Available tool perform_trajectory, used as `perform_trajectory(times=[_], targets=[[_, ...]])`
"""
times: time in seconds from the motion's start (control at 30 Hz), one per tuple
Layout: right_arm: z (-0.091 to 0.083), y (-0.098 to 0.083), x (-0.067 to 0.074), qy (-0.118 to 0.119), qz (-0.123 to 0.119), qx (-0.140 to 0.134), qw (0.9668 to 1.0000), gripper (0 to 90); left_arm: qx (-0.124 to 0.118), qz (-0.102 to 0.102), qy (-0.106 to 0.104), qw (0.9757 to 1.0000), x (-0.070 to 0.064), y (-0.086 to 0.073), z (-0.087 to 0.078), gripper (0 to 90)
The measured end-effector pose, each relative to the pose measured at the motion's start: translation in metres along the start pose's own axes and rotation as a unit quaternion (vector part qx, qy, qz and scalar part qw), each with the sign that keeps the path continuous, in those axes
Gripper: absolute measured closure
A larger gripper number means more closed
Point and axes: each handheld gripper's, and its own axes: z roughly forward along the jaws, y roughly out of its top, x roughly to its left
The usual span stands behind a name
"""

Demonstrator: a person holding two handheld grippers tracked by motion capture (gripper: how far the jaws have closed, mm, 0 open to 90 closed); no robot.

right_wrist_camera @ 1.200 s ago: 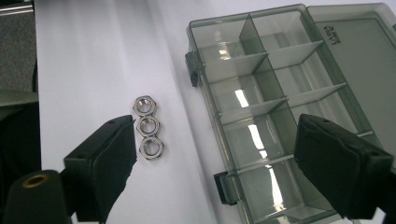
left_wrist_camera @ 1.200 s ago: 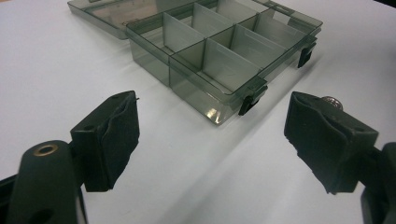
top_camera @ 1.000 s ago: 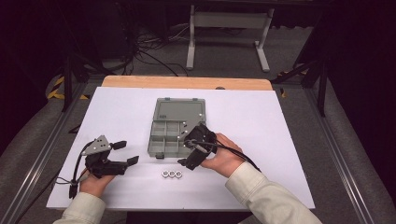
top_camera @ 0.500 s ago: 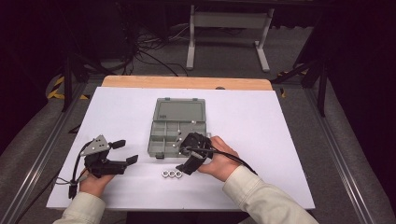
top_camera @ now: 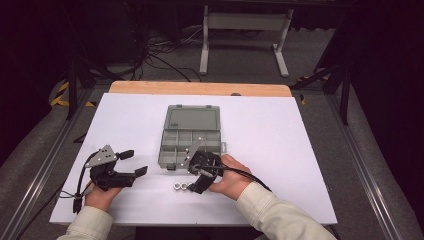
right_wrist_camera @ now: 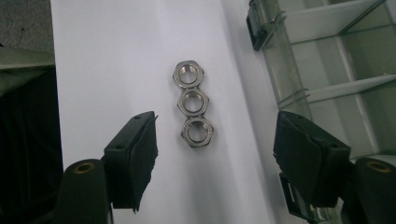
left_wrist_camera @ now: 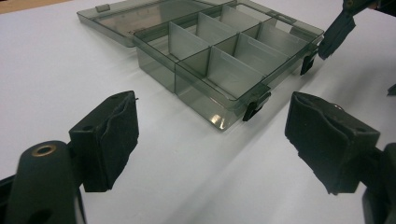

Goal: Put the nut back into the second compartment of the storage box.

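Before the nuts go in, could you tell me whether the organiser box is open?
Open: the organiser box has its lid lying flat behind it, dividers exposed.

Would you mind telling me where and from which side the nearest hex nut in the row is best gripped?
Take the nearest nut across two opposite outer flats, coming straight down from above. It lies flat on the white table, hole up, and touches the middle nut, so the pads should probably close across the row, from its two free sides. The right gripper, whose jaws have just been closing, already straddles it without touching.
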Motion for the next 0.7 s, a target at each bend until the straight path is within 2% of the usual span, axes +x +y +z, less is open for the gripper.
perform_trajectory(times=[0.2,0.4,0.7], targets=[[0.007,0.000,0.002,0.007,-0.008,0.012,0.9999,34.2,0.001,-0.001,-0.002,1.0000,-0.001,0.000,0.001,18.2],[0.014,0.000,0.003,0.017,0.000,0.022,0.9996,38.9,0.001,0.000,-0.001,1.0000,0.000,0.000,0.000,18.2],[0.026,0.000,0.005,0.010,-0.008,0.036,0.9993,43.0,-0.001,0.001,0.000,1.0000,-0.001,0.000,0.000,18.2]])
